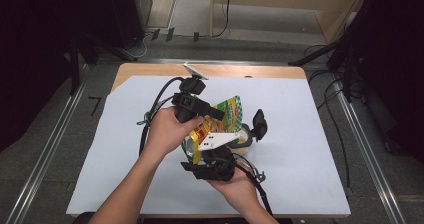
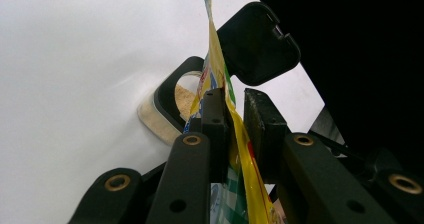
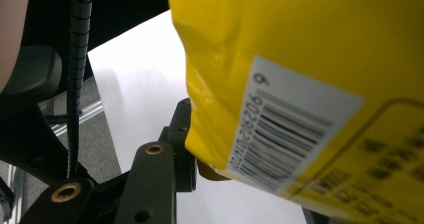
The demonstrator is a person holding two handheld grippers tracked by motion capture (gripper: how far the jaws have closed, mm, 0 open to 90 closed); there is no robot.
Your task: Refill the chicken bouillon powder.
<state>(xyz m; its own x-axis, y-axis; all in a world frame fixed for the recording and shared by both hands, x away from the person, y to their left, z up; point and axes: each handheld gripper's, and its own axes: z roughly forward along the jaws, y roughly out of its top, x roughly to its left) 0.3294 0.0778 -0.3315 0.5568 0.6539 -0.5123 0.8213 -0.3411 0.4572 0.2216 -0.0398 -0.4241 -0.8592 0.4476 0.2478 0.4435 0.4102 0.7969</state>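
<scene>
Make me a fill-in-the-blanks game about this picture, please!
1. The shiny yellow plastic packet has a ____ printed on a white label.
2. The clear container with a black rim has its hinged black lid flipped ____.
3. The left hand-held gripper pinches the packet's ____ edge.

Missing words: barcode; open; top
</scene>
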